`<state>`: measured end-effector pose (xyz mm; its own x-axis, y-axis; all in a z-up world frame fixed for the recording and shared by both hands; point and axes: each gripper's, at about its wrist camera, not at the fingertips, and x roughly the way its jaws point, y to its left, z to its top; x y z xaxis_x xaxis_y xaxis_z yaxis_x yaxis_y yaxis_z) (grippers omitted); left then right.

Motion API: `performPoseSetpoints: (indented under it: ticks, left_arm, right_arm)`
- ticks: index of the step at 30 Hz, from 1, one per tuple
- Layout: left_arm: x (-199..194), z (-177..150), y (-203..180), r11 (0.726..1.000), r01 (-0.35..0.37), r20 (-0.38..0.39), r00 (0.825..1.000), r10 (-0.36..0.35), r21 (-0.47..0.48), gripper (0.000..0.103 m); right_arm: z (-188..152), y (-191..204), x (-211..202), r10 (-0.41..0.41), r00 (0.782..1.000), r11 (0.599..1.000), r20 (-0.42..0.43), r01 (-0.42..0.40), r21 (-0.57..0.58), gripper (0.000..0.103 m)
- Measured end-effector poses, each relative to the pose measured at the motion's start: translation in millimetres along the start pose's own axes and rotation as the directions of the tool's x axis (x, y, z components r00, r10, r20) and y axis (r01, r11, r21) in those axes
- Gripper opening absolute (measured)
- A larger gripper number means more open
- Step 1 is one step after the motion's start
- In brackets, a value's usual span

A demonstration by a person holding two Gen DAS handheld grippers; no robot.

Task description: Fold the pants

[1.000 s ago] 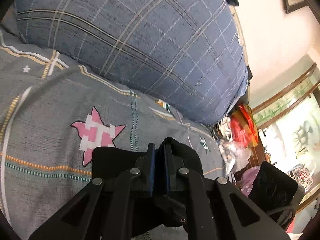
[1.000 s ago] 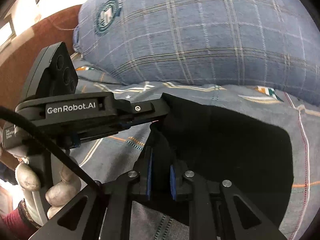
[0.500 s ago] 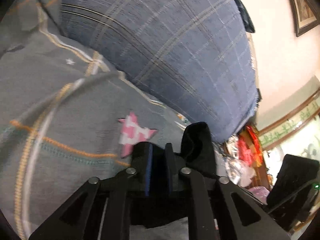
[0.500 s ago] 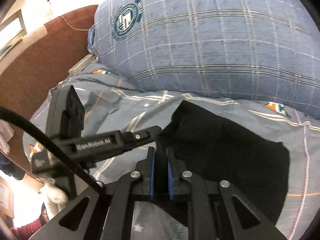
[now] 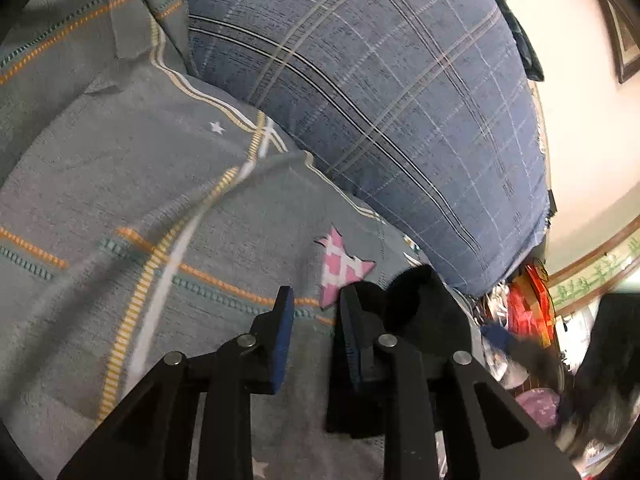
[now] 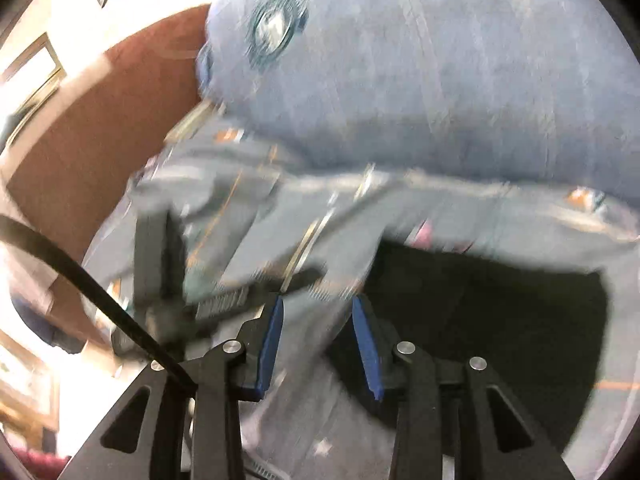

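The black pants point(image 6: 500, 320) lie folded on the grey patterned bedspread point(image 6: 500, 216), to the right of my right gripper point(image 6: 318, 316). That gripper is open and empty, its jaws apart over the bedspread at the pants' left edge. In the left wrist view a bunched black edge of the pants point(image 5: 420, 300) sits just right of my left gripper point(image 5: 316, 308), which is open with nothing between its blue pads. The right wrist view is blurred by motion. The left gripper also shows there point(image 6: 224, 300) at the left.
A large blue plaid pillow point(image 5: 380, 100) lies along the back of the bed, also seen in the right wrist view point(image 6: 420, 72). A brown headboard point(image 6: 100, 128) stands at left. Cluttered bags and red items point(image 5: 528, 304) sit beside the bed at right.
Both grippers were shut on the black pants and have opened and let go. The left gripper has swung left, away from the pants; the right view has pulled back.
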<state>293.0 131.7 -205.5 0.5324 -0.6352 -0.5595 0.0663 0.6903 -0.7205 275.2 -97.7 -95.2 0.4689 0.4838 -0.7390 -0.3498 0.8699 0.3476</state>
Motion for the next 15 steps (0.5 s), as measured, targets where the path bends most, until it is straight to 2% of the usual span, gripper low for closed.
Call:
performPoseSetpoints:
  ticks: [2,5,8,9,12,13,15]
  left_arm:
    - [2,-5,-9,0.999,0.008,-0.015,1.000,-0.008,0.032,0.022]
    - [15,-16,-22,0.997,0.000,-0.067,0.998,0.005,0.077,0.022]
    - [30,-28,-26,0.994,-0.042,-0.109,0.993,0.053,0.102,0.022]
    - [33,-31,-27,0.992,-0.058,-0.109,0.992,0.070,0.115,0.022]
    - [29,-30,-31,0.991,-0.048,-0.098,0.993,0.061,0.127,0.022]
    - [26,-29,-32,0.990,-0.048,-0.084,0.995,0.060,0.133,0.022]
    - [19,-28,-35,0.986,-0.073,-0.049,0.995,0.082,0.150,0.022]
  right_arm:
    - [20,-13,15,-0.065,0.998,0.997,-0.019,0.066,0.034,0.040]
    - [37,-41,59,-0.067,0.992,0.987,-0.110,0.082,0.135,0.039]
    - [32,-77,112,0.035,0.972,0.946,-0.234,0.043,0.321,0.039]
    - [30,-85,120,0.058,0.969,0.932,-0.240,0.033,0.360,0.038]
    - [32,-96,113,0.113,0.974,0.908,-0.197,-0.020,0.419,0.038]
    - [35,-98,96,0.125,0.982,0.904,-0.145,-0.053,0.423,0.038]
    - [37,-95,54,0.092,0.995,0.918,-0.046,-0.067,0.391,0.040]
